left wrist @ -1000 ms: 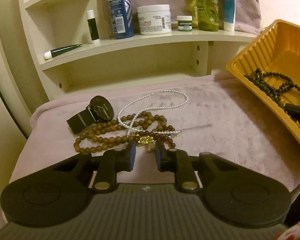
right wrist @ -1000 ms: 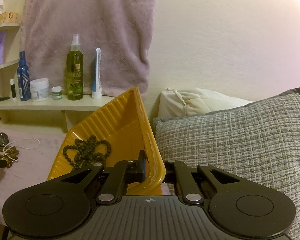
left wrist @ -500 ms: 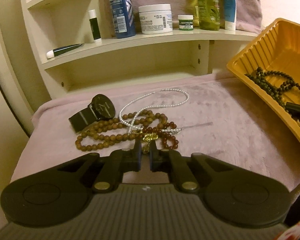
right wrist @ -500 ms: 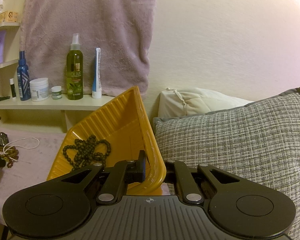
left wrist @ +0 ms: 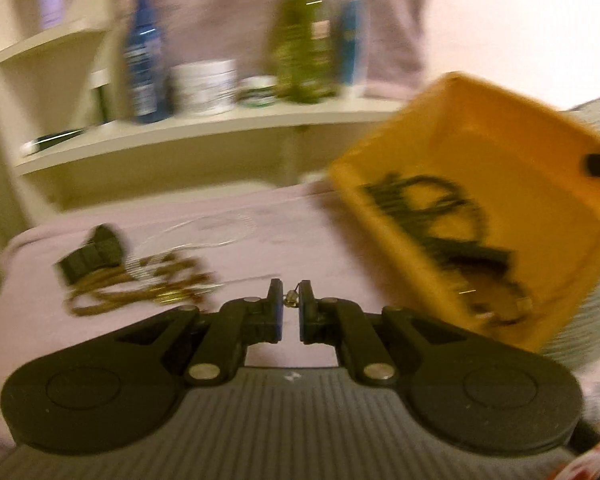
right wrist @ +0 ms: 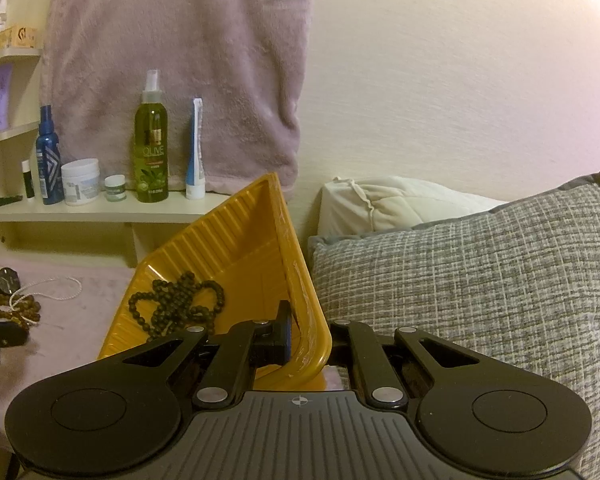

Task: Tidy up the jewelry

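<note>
Since the earlier frame: left gripper (left wrist: 290, 300) drawn up and away from the jewelry heap, its view swung toward the yellow tray (left wrist: 480, 128); jaws closed to a narrow slit.

Left wrist view, heavily blurred.
- Left gripper: pads nearly together, pinching a small gold-coloured piece (left wrist: 290, 298) at the tips; a fine thread seems to trail from it toward the heap, though blur leaves that unsure.
- Brown bead strand (left wrist: 132, 286), watch (left wrist: 94, 254) and pearl string (left wrist: 220, 230): on the mauve blanket (left wrist: 320, 240), left of the gripper.
- Yellow tray: tilted, to the right, black bead strand (left wrist: 428, 216) inside.
- Shelf (left wrist: 220, 128) with bottles and jars behind.

Right wrist view, sharp.
- Right gripper (right wrist: 310, 336): clamped on the tray's near wall, propping the tray at a slant; unmoved.
- Black bead strand lying on the tray floor.
- Grey pillow (right wrist: 480, 280) at right; watch and pearl string far left on the blanket.

Judgement: pick made, carry to the tray in hand; a trailing thread could drag the heap along.
</note>
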